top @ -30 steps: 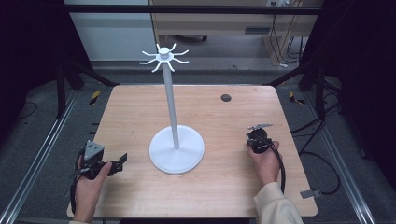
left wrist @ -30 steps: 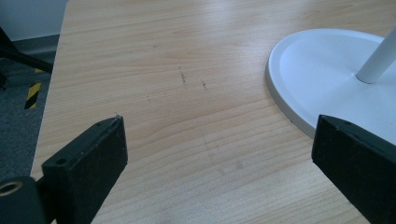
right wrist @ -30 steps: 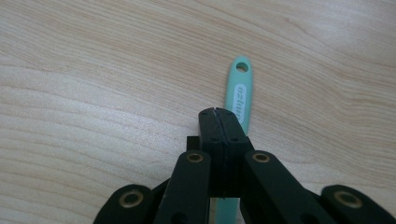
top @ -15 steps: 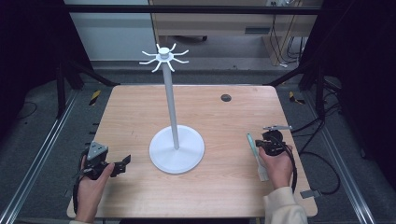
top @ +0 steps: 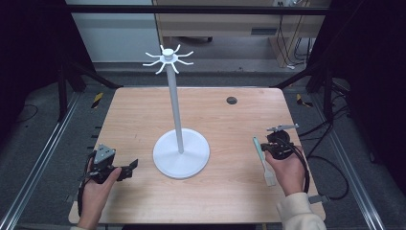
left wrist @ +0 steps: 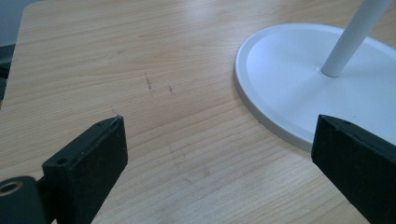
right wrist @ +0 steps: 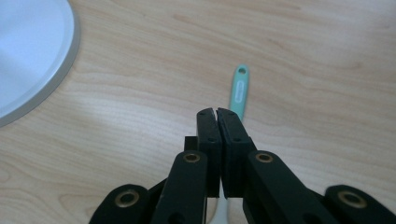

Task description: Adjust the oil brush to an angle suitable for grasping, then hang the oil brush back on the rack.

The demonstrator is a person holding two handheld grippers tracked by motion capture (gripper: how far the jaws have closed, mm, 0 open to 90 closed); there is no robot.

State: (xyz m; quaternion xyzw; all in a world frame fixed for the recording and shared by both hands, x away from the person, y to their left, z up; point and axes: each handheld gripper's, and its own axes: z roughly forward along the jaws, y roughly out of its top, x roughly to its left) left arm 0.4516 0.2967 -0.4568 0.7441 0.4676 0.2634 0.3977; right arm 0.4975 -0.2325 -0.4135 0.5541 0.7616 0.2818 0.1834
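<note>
The right gripper (top: 279, 143) is held at the right side of the wooden table (top: 230, 120), jaws pressed together on a green-handled spatula (top: 262, 160); in the right gripper view its handle (right wrist: 238, 91) is seen projecting beyond the jaw tips, just above the wood. The left gripper (top: 128, 168) is held near the left edge with jaws spread wide and nothing between them. A white hook stand (top: 178, 143) is placed at the table centre
</note>
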